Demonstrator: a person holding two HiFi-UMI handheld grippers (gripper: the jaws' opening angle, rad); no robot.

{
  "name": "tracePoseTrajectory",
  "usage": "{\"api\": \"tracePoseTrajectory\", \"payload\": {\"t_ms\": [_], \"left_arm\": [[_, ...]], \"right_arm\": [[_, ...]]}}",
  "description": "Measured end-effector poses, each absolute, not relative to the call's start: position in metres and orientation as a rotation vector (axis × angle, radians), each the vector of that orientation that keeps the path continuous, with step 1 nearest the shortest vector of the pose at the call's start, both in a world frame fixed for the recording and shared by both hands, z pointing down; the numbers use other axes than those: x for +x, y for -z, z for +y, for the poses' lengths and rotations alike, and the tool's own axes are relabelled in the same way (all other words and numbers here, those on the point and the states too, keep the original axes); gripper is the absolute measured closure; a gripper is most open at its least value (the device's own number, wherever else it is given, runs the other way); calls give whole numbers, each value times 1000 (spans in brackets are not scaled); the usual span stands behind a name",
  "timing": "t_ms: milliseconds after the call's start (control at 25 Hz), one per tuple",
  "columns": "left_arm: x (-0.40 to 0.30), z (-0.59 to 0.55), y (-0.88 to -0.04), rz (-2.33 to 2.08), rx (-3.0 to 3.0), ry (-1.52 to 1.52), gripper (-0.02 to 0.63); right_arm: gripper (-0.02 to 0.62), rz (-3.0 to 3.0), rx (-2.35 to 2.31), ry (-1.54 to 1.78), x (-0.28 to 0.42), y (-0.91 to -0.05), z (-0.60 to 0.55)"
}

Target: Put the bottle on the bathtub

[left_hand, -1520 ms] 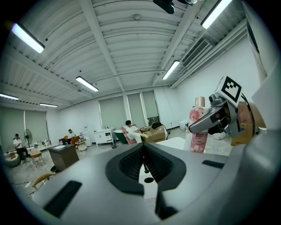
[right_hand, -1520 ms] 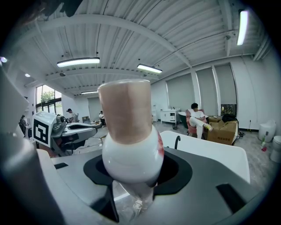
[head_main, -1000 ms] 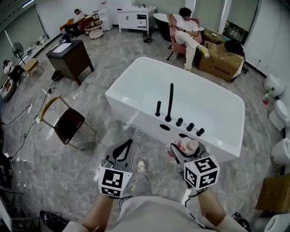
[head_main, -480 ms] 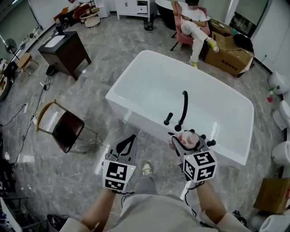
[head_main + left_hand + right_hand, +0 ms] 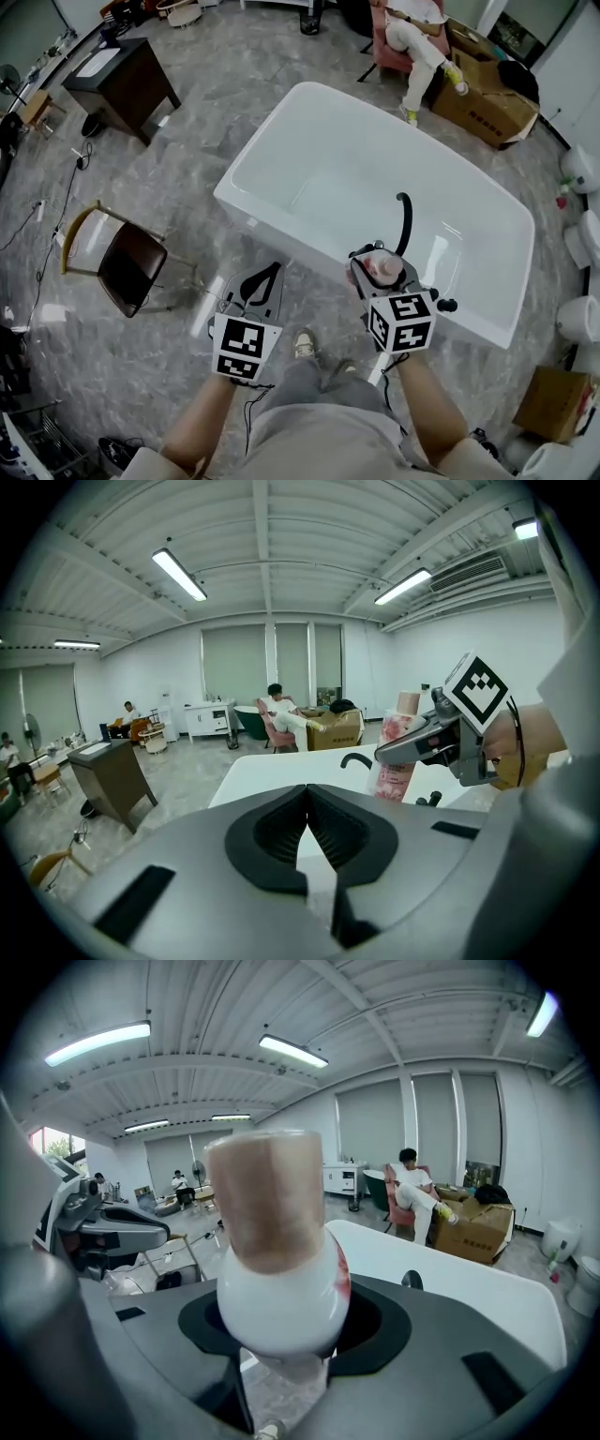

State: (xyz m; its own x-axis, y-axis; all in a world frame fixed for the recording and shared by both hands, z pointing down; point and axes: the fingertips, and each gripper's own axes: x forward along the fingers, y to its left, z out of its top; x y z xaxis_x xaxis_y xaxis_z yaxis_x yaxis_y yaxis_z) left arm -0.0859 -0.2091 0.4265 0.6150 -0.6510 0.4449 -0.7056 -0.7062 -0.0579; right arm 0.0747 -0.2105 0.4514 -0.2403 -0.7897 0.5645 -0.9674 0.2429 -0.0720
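Note:
A white bathtub (image 5: 272,220) stands on the grey marble floor, with a black curved spout (image 5: 405,217) and black knobs (image 5: 448,305) on its near rim. My right gripper (image 5: 379,264) is shut on a bottle (image 5: 385,270) with a white body, pink label and tan cap, held upright over the near rim beside the spout. In the right gripper view the bottle (image 5: 277,1274) stands between the fingers (image 5: 380,1330). My left gripper (image 5: 273,270) is shut and holds nothing, over the floor just short of the tub; its view shows the bottle (image 5: 393,763) to the right.
A wooden chair (image 5: 120,267) stands at the left, with a dark desk (image 5: 120,80) behind it. A person sits in a pink armchair (image 5: 415,28) beyond the tub, next to cardboard boxes (image 5: 489,101). White toilets (image 5: 583,230) line the right edge.
Both grippers have come forward and lower toward the tub. The bottle, which was short of the rim, now hangs over it by the spout.

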Motion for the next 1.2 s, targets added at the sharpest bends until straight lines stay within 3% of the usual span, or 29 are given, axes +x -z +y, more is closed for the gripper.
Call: {"api": "tracePoseTrajectory", "payload": {"t_ms": [960,1200], "left_arm": [[-43,-298,-566,-1166,2505,-780,586],[-40,-306,-607,-1154,2470,-804,586]], "right_arm": [[353,-2108,1498,-673,83,-635,-322],[353,-2147,1444,-451,61,-644,-344]]}}
